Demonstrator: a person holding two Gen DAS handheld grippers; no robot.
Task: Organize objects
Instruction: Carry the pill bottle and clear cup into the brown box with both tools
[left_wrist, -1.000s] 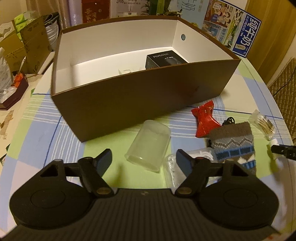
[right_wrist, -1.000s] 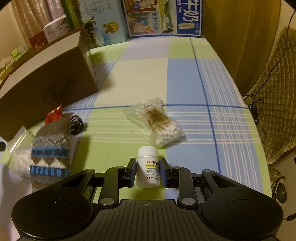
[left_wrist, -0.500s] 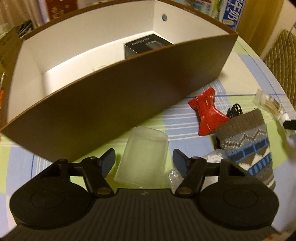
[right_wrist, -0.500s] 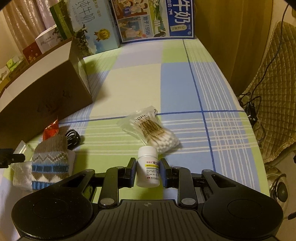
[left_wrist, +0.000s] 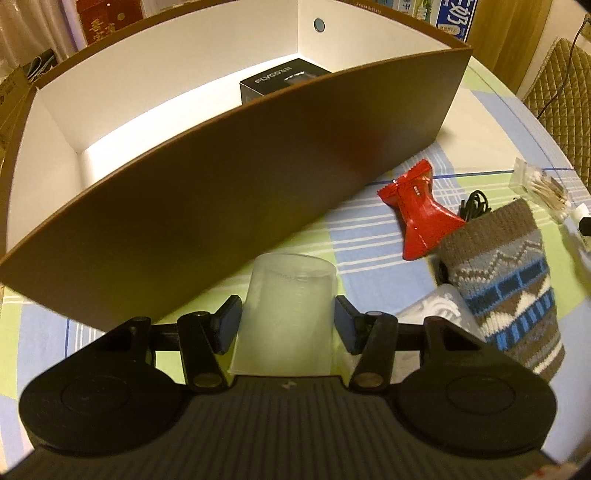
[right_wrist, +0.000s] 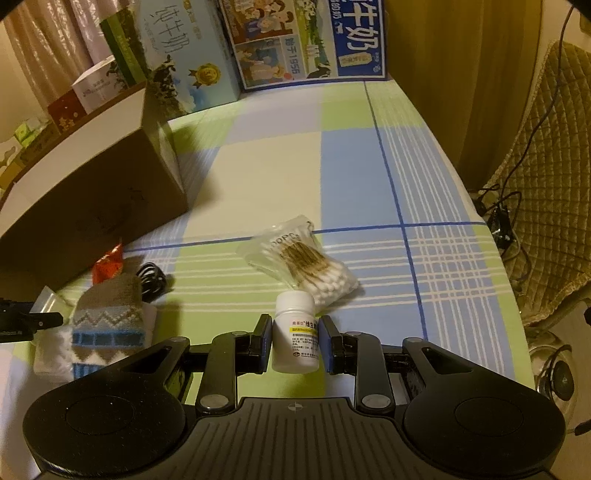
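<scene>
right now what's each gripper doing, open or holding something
Left gripper: shut on the frosted plastic cup.
Right gripper: shut on the white pill bottle.

Dim warm light, soft shadows – fisheye-bent, dark-cornered edges

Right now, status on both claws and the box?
Left claw shut on frosted cup, low, before brown box wall. Right claw shut on pill bottle. Box open; front wall stands between cup and interior.
</scene>
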